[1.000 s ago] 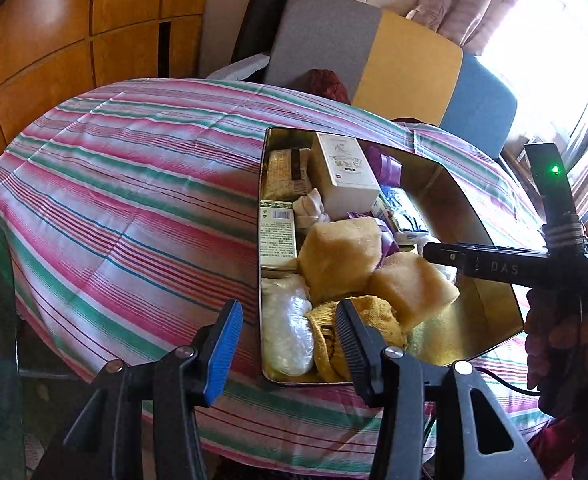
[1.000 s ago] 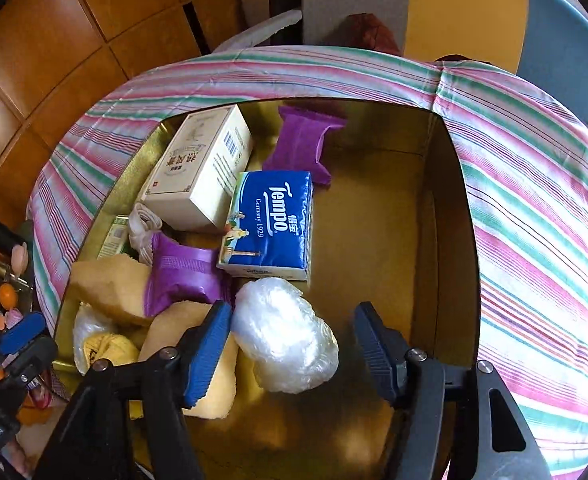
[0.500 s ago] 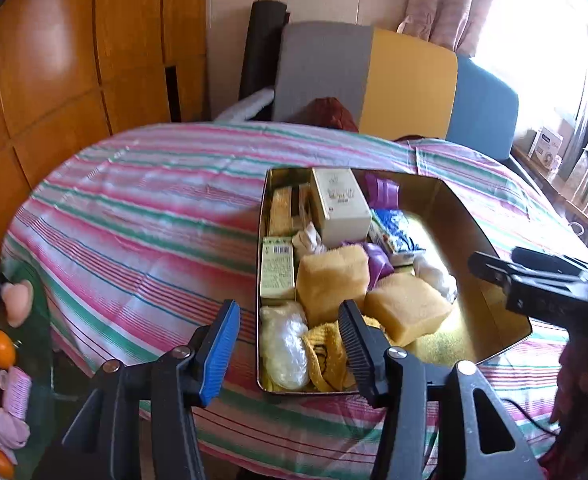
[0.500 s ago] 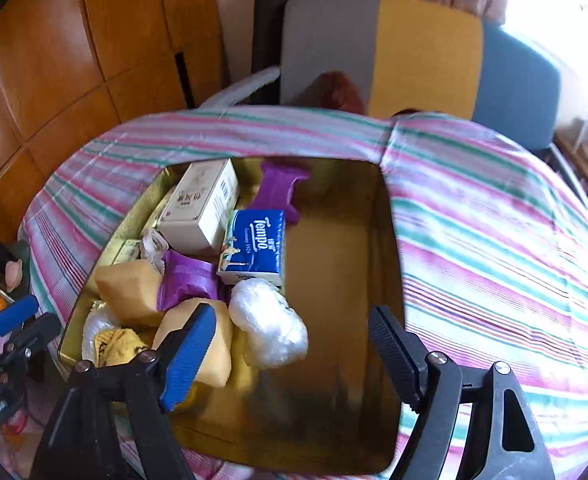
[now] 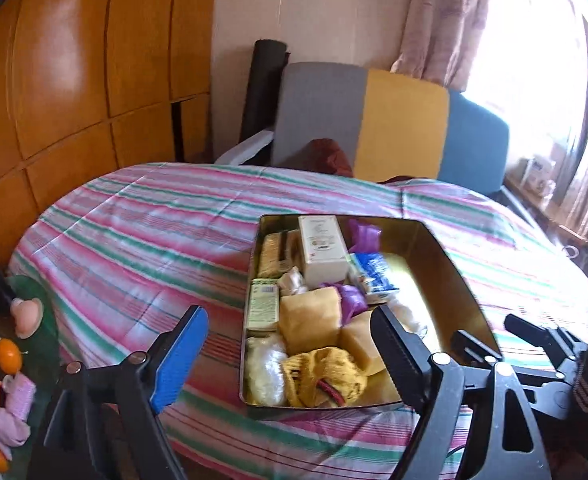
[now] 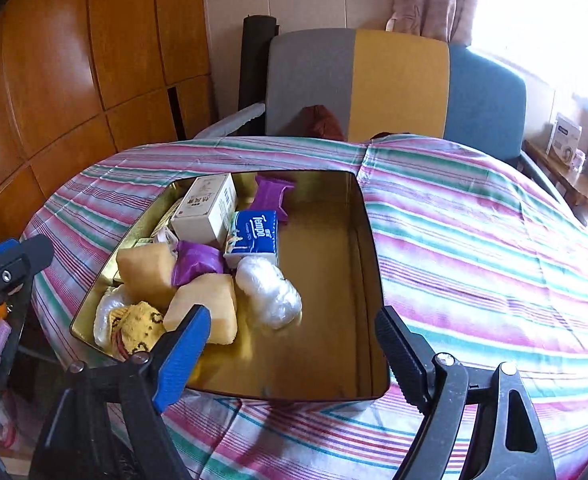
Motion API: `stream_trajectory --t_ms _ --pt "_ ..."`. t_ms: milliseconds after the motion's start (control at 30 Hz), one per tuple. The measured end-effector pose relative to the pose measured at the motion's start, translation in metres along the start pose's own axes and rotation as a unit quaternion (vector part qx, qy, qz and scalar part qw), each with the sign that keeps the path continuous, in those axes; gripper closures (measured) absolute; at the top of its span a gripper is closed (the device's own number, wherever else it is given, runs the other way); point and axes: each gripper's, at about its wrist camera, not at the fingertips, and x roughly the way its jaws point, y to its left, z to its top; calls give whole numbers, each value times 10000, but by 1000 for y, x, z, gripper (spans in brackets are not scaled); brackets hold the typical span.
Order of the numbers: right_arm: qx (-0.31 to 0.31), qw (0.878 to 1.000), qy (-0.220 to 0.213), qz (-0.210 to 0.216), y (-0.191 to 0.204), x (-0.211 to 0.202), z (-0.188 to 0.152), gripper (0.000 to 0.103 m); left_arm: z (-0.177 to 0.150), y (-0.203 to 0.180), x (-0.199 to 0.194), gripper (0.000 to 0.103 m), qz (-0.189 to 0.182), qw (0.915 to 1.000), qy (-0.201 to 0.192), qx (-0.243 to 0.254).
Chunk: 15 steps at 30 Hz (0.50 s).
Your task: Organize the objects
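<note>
I hold both grippers, left [image 5: 290, 354] and right [image 6: 294, 346], wide open and empty near the tin [image 6: 373, 264] at the surface's near edge. Everything seems packed; next, I judge, find a lid.

tin [image 6: 367, 240] on table [image 6: 473, 248] | items in tin's left half — chair [image 6: 393, 84] behind
</note>
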Motion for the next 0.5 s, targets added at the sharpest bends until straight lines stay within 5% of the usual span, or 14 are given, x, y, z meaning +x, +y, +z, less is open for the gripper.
stream_trajectory --t_ms 500 --pt "75 10000 -36 28 1 3 -3 17 -10 3 7 24 229 9997 23 55"
